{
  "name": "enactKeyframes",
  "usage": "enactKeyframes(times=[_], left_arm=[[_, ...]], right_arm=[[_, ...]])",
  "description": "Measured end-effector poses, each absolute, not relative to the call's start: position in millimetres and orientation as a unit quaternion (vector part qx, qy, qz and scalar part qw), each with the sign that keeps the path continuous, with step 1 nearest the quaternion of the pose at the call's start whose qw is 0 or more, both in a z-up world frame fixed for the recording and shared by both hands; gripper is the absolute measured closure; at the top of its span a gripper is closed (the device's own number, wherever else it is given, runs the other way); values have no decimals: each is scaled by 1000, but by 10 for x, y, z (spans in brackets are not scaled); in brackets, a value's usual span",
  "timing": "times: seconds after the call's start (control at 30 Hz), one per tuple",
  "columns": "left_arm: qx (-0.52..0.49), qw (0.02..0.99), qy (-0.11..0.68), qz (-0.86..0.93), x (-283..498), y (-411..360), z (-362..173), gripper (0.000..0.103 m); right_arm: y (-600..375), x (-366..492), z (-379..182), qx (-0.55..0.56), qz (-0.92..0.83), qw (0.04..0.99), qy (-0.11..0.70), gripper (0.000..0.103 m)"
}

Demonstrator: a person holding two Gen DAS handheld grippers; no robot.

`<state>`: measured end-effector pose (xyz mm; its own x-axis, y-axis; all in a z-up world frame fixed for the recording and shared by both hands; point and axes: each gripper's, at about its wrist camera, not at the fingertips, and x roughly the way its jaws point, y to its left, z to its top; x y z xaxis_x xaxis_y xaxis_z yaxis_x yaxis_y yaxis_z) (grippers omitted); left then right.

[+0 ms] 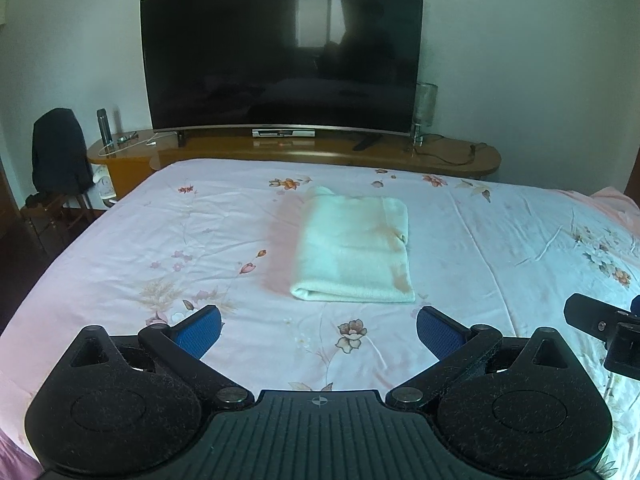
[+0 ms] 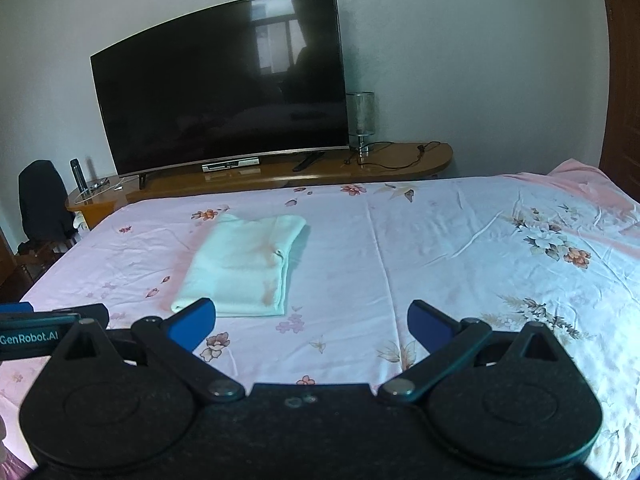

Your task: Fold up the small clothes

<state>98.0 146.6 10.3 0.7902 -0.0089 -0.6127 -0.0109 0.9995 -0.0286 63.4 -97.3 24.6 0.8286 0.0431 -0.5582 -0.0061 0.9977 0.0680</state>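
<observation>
A pale white-green garment (image 1: 354, 246) lies folded in a neat rectangle on the floral bed sheet (image 1: 160, 232). It also shows in the right wrist view (image 2: 244, 264), left of centre. My left gripper (image 1: 319, 330) is open and empty, held above the sheet just short of the garment's near edge. My right gripper (image 2: 312, 322) is open and empty, to the right of the garment, with its left fingertip (image 2: 192, 320) over the garment's near corner. The right gripper's body shows at the left wrist view's right edge (image 1: 604, 328).
A large curved TV (image 1: 280, 60) stands on a wooden console (image 1: 320, 150) past the bed's far edge, with a glass lamp (image 1: 425, 108) and cables. A flask (image 1: 103, 124) and a chair with a dark jacket (image 1: 58, 152) are at the far left.
</observation>
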Motion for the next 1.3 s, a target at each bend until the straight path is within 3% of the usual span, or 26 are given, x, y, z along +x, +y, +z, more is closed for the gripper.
enactKeyframes(times=[1.3], left_arm=[[-16,944,331,1,1014,1326,59,0]], right_arm=[[-1062,712,185,37,30,952,303,1]])
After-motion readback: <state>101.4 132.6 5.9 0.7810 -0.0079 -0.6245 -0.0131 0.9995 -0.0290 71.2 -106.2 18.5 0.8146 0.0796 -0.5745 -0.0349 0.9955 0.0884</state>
